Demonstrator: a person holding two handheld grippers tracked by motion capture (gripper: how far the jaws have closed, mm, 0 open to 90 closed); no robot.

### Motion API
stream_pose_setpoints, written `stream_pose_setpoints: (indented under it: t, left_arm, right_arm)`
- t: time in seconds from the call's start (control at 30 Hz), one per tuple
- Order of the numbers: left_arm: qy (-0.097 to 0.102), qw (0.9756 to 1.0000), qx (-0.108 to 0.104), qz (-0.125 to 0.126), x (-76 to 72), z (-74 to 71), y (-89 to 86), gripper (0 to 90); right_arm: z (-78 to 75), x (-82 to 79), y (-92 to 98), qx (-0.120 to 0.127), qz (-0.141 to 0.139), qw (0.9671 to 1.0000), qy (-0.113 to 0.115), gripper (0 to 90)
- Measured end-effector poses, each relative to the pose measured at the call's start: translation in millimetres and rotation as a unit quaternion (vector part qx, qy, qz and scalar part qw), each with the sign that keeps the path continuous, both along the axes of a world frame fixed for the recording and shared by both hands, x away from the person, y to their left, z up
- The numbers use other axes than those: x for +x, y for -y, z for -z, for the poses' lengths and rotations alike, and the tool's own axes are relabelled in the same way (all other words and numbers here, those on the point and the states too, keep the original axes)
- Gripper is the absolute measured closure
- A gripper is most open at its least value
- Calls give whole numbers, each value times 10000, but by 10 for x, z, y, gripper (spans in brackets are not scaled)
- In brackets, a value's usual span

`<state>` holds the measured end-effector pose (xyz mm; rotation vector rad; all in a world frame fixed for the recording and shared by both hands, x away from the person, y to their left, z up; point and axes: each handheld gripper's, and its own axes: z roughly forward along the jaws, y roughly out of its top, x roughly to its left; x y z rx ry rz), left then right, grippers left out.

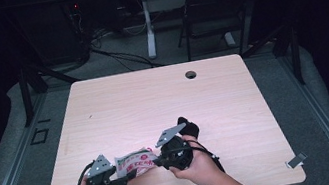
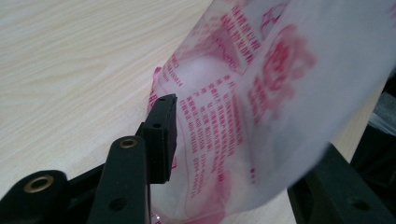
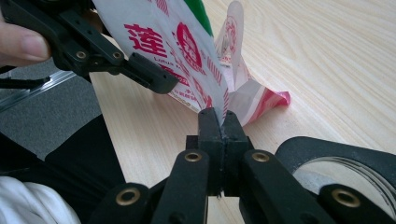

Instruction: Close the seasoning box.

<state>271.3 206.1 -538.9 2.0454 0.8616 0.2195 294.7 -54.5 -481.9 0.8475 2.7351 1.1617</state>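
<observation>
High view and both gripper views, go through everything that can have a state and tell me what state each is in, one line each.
White plastic bag with red print: crumpled, lifted between both claws, low end near the table.
Left claw: open, jaws apart around the bag.
Right claw: shut on the bag's edge.
Light wooden table: bare apart from the bag.
Black folding chair: unfolded, standing behind the table.
</observation>
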Motion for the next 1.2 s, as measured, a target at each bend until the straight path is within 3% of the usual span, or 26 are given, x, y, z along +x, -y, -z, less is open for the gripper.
stream_pose_setpoints:
  t: [0.1,0.23,0.53,0.83,1.07,1.2]
  left_arm:
    - [-41,9999,99,21,14,43,6,533]
    - [-193,9998,76,0,31,101,33,464]
    - [-213,9998,37,-2,50,206,67,296]
    - [-271,9995,69,-145,89,287,17,285]
    - [-193,9987,463,-83,111,386,109,266]
    - [-184,9984,524,-122,115,451,141,294]
  right_arm:
    - [11,-13,-3,14,-9,10000,-6,900]
    - [24,-19,0,60,28,10000,7,900]
    - [20,-17,2,12,-15,10000,-8,900]
    - [27,-12,13,32,-10,10000,-16,900]
    - [26,-22,6,20,-7,10000,-2,900]
    - [36,-24,2,-5,-20,10000,2,899]
